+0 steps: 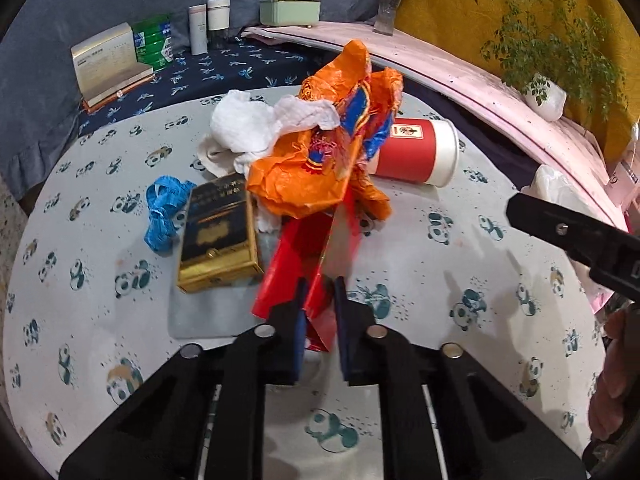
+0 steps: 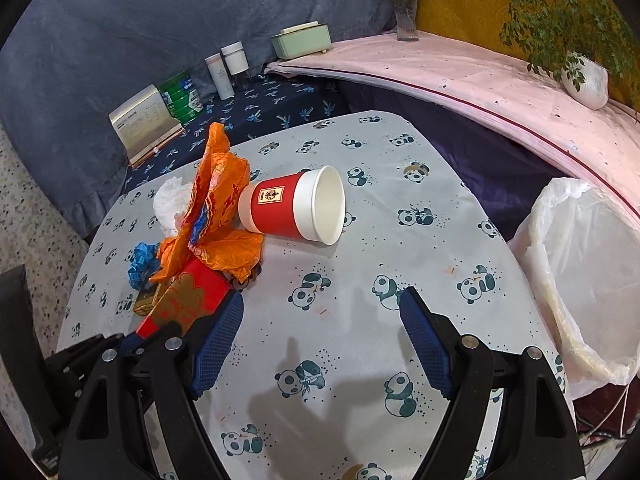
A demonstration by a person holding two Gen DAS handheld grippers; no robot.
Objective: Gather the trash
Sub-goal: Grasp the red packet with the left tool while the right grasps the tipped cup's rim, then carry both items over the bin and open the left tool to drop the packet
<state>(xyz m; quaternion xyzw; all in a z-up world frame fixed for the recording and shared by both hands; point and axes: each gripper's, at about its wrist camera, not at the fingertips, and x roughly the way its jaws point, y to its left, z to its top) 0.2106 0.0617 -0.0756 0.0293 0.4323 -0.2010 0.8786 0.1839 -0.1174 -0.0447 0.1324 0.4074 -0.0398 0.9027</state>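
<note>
My left gripper [image 1: 320, 294] is shut on the near edge of a red packet with a gold print [image 1: 296, 264], low over the panda-print table [image 1: 440, 280]. A crumpled orange wrapper [image 1: 312, 168] lies over the packet's far end. Behind it sit a white tissue [image 1: 248, 128] and a red paper cup [image 1: 416, 152] on its side. In the right wrist view my right gripper [image 2: 322, 298] stands open over bare cloth, nothing between its fingers. The cup [image 2: 292, 208] lies ahead of it, the orange wrapper [image 2: 216, 208] and the red packet [image 2: 188, 300] to its left.
A black and gold box [image 1: 218, 236] and a blue tape [image 1: 164, 212] lie left of the packet. A bin with a white liner [image 2: 580, 272] stands off the table's right edge. Boxes, bottles, a vase and a potted plant [image 2: 584, 76] line the back ledges.
</note>
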